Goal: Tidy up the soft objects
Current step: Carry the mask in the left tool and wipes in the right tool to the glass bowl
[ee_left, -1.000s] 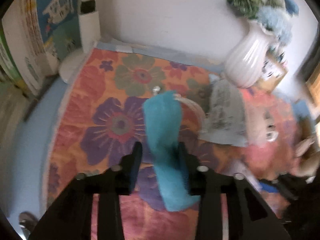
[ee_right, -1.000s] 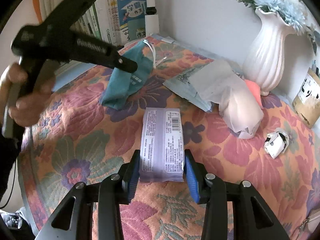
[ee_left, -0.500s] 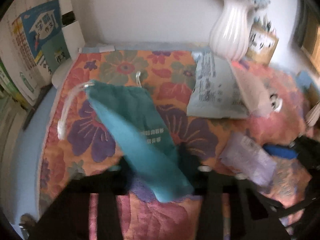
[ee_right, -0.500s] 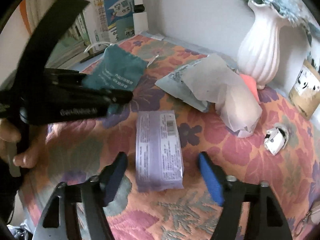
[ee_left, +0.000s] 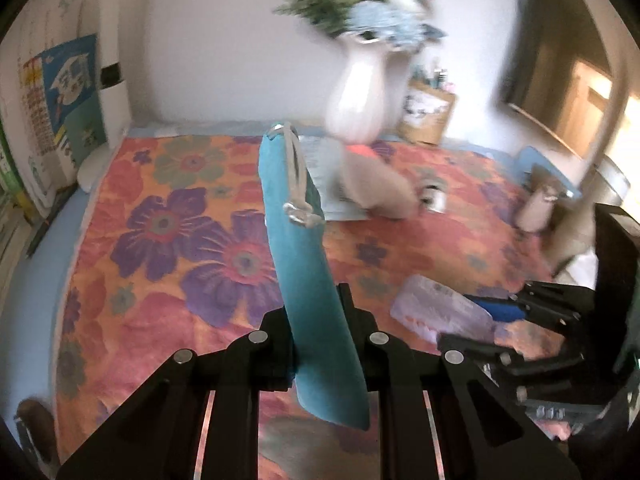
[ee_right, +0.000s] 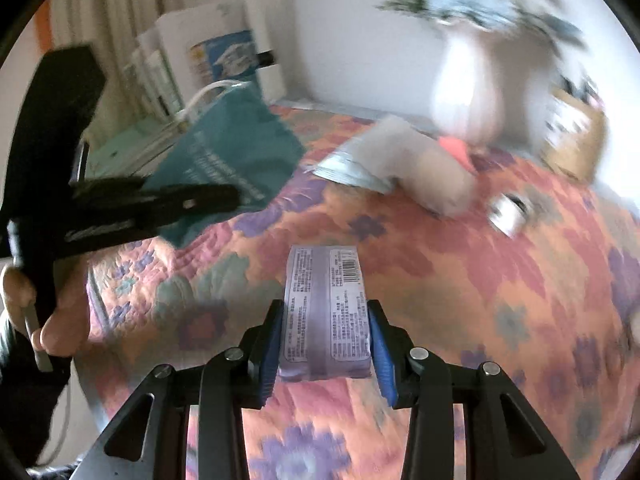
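while both views are motion-blurred toward the back wall, the two soft items stay readable. teal pouch (ee_left: 308,264): flat fabric drawstring bag w/ white cord loop (ee_left: 294,184) at its far end, held edge-on in left wrist view, so its face is hidden there; right wrist view shows the face w/ pale print, too smeared to read. left gripper (ee_left: 316,328) is clenched on the pouch's lower part, jaws having just closed in further; the pouch is lifted clear of the floral cloth (ee_left: 168,240), sticking up and away from the jaws, its bottom corner hanging below them. left hand (ee_right: 48,312) is partly cut off at the frame edge.

purple pack (ee_right: 326,308): soft plastic-wrapped packet, label side up, barcode + dense small text, not legible. right gripper (ee_right: 325,344) has its blue pads (ee_right: 270,344) pressed on both long sides of the pack, jaws just closed in. pack's near end sits between the pads; whether it rests on the cloth or is raised, cannot tell.

outward: pale wrapper/paper heap (ee_right: 400,164) lies mid-cloth, well apart from the pack; small white object (ee_right: 510,210) beside it, identity unclear. white vase (ee_left: 360,96) w/ blue flowers near the wall, heavily blurred. books (ee_left: 68,100) stand at left edge, partly cropped.
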### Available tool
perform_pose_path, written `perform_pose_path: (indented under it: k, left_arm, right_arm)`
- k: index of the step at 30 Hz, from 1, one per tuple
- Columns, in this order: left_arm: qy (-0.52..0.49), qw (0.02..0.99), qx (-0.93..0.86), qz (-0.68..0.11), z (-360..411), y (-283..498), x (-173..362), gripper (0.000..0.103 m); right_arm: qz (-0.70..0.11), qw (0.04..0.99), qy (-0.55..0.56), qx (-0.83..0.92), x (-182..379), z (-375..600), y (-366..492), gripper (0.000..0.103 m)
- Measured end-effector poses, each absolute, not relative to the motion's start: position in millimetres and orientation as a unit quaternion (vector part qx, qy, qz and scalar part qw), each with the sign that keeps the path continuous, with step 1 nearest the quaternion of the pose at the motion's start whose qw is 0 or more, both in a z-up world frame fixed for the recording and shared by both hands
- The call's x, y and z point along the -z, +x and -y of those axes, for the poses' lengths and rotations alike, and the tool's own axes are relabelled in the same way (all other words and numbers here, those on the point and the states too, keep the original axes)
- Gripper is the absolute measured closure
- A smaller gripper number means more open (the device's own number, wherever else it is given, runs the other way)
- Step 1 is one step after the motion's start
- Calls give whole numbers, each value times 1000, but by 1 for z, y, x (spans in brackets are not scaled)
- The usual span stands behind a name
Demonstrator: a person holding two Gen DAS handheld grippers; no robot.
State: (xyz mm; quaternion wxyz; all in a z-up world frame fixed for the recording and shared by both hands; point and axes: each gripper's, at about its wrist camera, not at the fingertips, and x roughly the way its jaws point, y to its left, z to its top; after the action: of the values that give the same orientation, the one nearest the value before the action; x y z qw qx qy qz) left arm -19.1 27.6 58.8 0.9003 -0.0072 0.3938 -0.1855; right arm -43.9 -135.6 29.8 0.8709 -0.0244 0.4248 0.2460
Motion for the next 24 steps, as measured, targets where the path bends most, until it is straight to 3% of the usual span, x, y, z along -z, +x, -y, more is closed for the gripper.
perform_pose_path:
  k: [7, 14, 24]
  left_arm:
    - [7, 905, 226, -361, 4, -54, -83, 90]
    - [27, 905, 258, -336, 36, -80, -102, 90]
    - [53, 901, 323, -285, 87, -110, -146, 90]
  right_arm:
    - [-402, 884, 55, -231, -42, 183, -69, 64]
    - [-384, 898, 57, -207, -58, 195, -92, 64]
    - [-309, 936, 72, -153, -126, 241, -138, 64]
